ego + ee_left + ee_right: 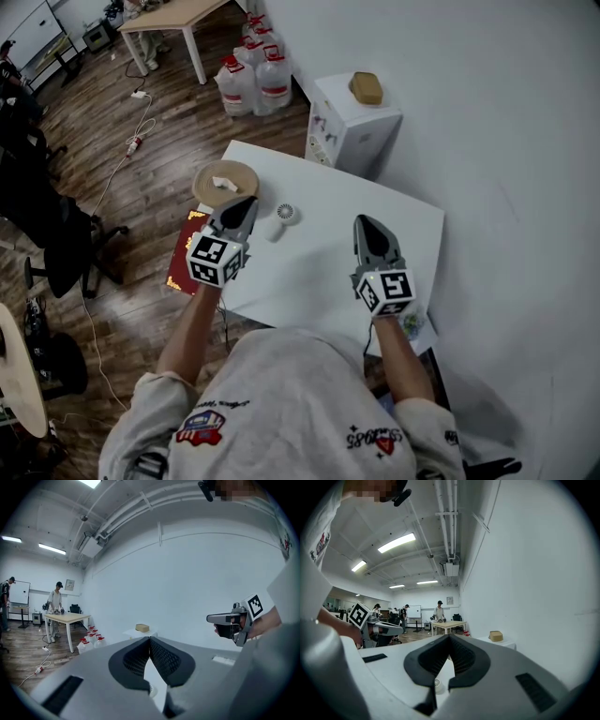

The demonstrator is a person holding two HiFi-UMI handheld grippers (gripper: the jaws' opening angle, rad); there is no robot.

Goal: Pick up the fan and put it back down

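Head view: fan (286, 214) lies on white table (319, 272) just beside left gripper (246, 202); it & right gripper (367, 223) both shut, empty, so prob. open left jaws wide first, come in low, squeeze gently.

Fan (436, 682) largely behind right tongs (449, 636)

Table-top layout, clock read from the table's middle in the head view.
Fan (284, 216) lies on the table (319, 281) at 10 o'clock, just beside the left gripper (246, 201). The right gripper (366, 221) is at 3 o'clock, well apart from the fan. Round board (225, 180) is at the 10 o'clock edge, beyond the fan. Cabinet (352, 131) stands behind the far edge at 12 o'clock, with a box (366, 88) on top. Water jugs (255, 75) are farther back at 11 o'clock.
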